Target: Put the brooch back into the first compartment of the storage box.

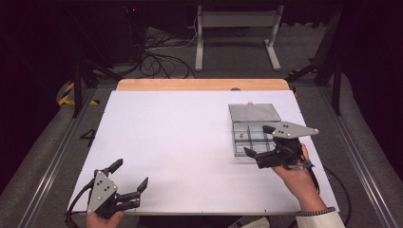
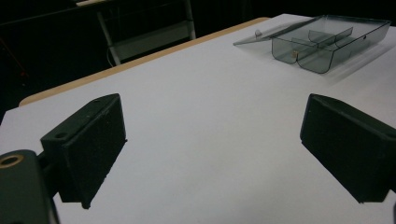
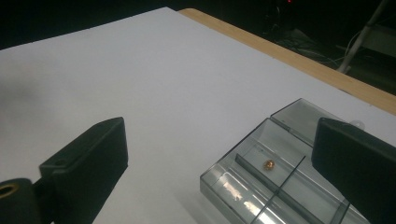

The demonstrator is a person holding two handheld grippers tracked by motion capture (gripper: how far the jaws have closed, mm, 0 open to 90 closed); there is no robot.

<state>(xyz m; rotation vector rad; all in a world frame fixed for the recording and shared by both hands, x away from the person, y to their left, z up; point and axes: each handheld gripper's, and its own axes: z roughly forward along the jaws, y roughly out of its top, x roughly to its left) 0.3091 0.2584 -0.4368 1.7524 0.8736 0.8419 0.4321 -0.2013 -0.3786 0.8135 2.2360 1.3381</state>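
Note:
A clear grey compartment box [image 1: 234, 142] lies at the right of the white table, its lid [image 1: 254, 113] folded open behind it. A small copper bead [image 1: 241, 135] rests in one compartment, also visible as the bead [image 3: 268, 164] in the right gripper view. My right gripper [image 1: 256, 140] hovers over the box's near right part, jaws open and empty; the box [image 3: 219, 186] sits between and below its jaws [image 3: 222, 130]. My left gripper [image 1: 130, 174] rests near the front left corner, open and empty. From it [image 2: 212, 107] the box [image 2: 285, 49] shows far off to the right.
The white sheet [image 1: 180, 142] covers the table, with a strip of wood edge [image 1: 199, 84] at the far side. Beyond it are a metal stand [image 1: 235, 28] and cables [image 1: 161, 59] on the floor. A cable [image 1: 337, 183] trails from the right gripper.

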